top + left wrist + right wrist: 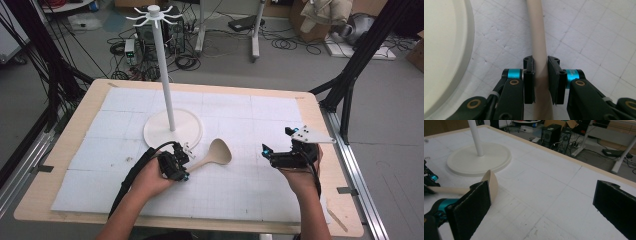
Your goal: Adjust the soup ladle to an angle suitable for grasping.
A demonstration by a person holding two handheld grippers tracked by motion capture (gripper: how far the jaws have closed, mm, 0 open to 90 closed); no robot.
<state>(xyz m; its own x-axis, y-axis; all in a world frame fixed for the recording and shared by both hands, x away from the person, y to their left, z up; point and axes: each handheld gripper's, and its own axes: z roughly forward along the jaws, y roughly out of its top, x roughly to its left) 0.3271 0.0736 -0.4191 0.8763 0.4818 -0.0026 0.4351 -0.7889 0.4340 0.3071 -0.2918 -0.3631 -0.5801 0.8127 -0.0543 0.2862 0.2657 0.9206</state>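
Note:
A beige ladle lies on the white gridded mat, bowl toward the right, handle running back to the left. My left gripper is shut on the ladle's handle; both black pads press its sides. The ladle bowl stands on edge in the right gripper view, partly behind my left pad. My right gripper hovers to the right of the bowl, jaws wide apart with nothing between them. A white rack stand with hooks on top rises from a round base behind the ladle.
The table's wooden edge frames the mat. A black frame post stands off the right side. Cables, a computer case and boxes lie on the floor beyond. The round base sits close to the left of the gripped handle.

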